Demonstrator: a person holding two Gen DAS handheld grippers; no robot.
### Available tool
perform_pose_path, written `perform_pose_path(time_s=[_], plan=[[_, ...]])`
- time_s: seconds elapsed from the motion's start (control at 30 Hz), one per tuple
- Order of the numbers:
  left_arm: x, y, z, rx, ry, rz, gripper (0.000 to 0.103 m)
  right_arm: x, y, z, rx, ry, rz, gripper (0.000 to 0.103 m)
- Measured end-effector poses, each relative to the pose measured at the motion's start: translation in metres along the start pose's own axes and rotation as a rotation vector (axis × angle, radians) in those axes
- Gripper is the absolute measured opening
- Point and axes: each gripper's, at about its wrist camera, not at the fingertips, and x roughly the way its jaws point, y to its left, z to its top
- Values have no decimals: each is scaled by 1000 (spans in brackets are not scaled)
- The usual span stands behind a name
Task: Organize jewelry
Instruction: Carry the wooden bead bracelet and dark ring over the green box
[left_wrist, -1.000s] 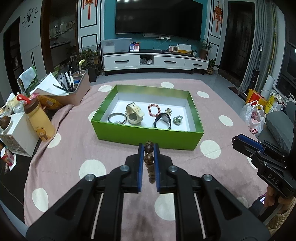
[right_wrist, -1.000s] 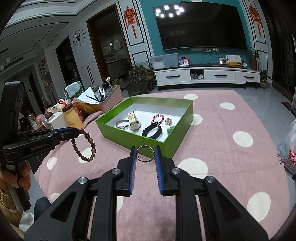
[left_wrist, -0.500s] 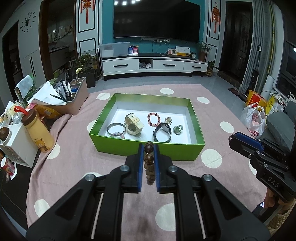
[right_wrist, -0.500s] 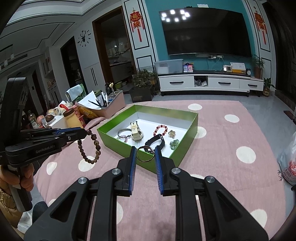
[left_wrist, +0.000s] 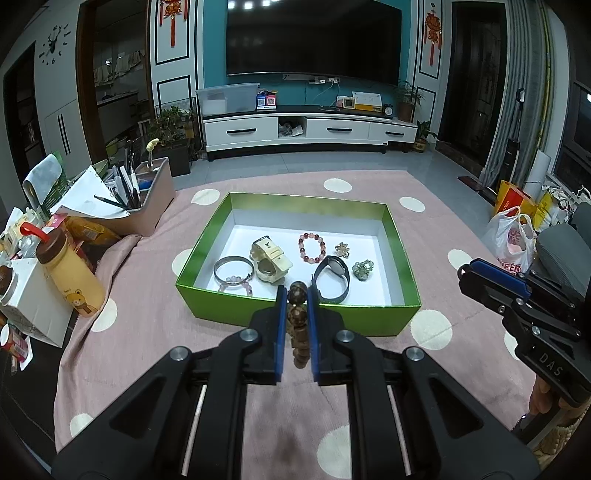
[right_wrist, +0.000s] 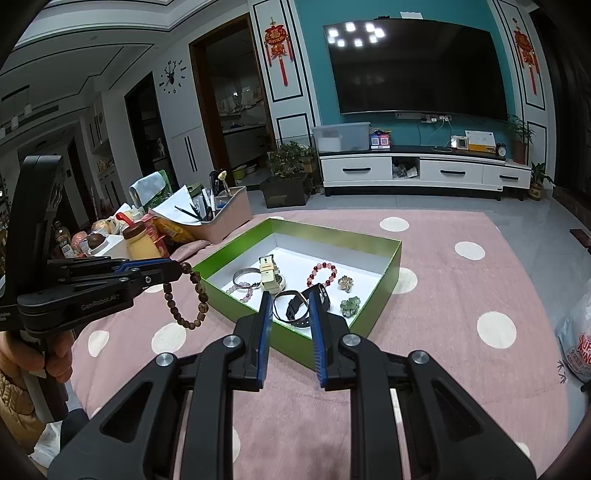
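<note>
A green box (left_wrist: 295, 317) with a white floor sits on the pink dotted cloth; it also shows in the right wrist view (right_wrist: 393, 264). In it lie a silver bangle (left_wrist: 233, 268), a cream watch (left_wrist: 269, 258), a red bead bracelet (left_wrist: 312, 246), a black watch (left_wrist: 331, 283) and two small ornaments. My left gripper (left_wrist: 295, 308) is shut on a brown wooden bead bracelet (right_wrist: 184, 295), held just before the box's near wall. My right gripper (right_wrist: 290, 310) is shut on a thin metal ring (right_wrist: 290, 305), above the box's near corner.
A beige organiser with pens (left_wrist: 146, 199), a yellow bottle (left_wrist: 72, 273) and a white carton (left_wrist: 33, 302) stand left of the box. Plastic bags (left_wrist: 513, 240) lie at the right. A TV stand (left_wrist: 310, 129) is far behind.
Both grippers have risen and moved forward toward the box, each keeping hold of its piece. The ring now hangs over the box's near corner.
</note>
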Motion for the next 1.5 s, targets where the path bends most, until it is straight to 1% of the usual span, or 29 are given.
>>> perform_pose_path(time_s=[0.37,0.57,0.8,1.0,1.2,1.3,1.5], plan=[[18,2,15,10,-4,4,10,15,-6,10,5,-4,5,20],[25,8,30,11,-18,7,10,25,-12,14,14,-1,7,20],[38,19,52,-17,-19,-15,10,38,-19,25,27,9,15,20],[65,30,72,-59,31,-60,10,52,-27,37,52,26,24,20],[92,36,81,-103,78,-90,10,66,-31,47,56,37,22,20],[104,35,84,-111,99,-103,10,73,-33,51,56,49,20,20],[126,30,86,-108,135,-106,10,87,-37,53,63,71,12,20]])
